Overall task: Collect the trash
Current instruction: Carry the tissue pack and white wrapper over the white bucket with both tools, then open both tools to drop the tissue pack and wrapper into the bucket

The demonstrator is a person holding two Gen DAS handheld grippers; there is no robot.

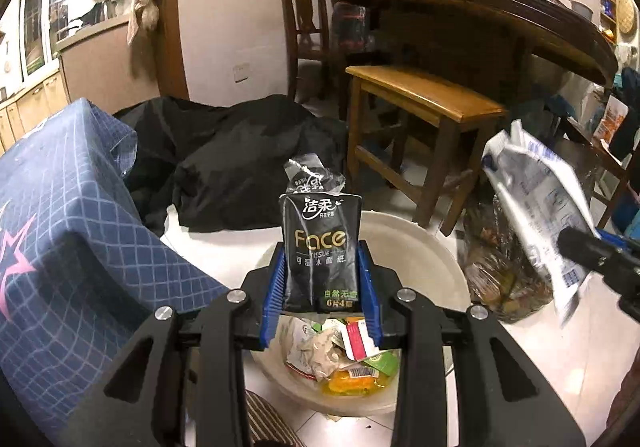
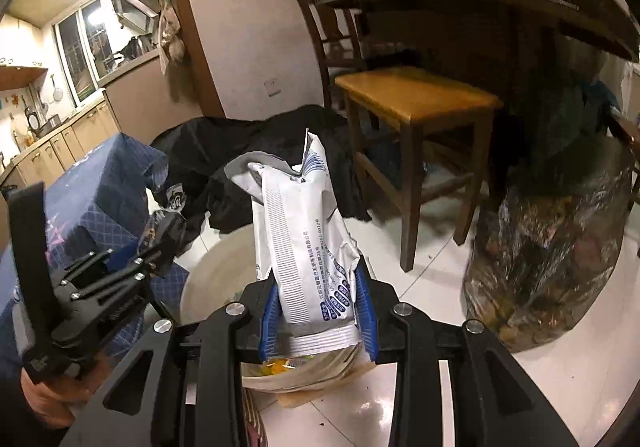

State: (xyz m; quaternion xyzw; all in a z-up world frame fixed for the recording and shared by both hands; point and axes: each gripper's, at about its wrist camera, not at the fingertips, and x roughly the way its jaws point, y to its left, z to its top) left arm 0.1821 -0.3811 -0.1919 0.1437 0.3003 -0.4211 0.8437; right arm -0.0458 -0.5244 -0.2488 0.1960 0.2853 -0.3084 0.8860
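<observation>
My left gripper (image 1: 322, 267) is shut on a black tissue packet (image 1: 320, 247) marked "Face" and holds it upright over a cream round bin (image 1: 432, 247) on the floor. The bin holds several wrappers (image 1: 344, 351). My right gripper (image 2: 316, 287) is shut on a white and blue crumpled wrapper (image 2: 304, 231), above the same bin (image 2: 216, 271). The right gripper and its wrapper (image 1: 540, 207) show at the right of the left wrist view. The left gripper (image 2: 160, 243) shows at the left of the right wrist view.
A clear bag full of trash (image 2: 544, 255) stands on the white tile floor to the right of the bin. A wooden stool (image 1: 424, 127) and a dark table (image 1: 480, 7) stand behind. A blue checked cloth (image 1: 72, 215) and a black cloth (image 1: 224, 159) lie to the left.
</observation>
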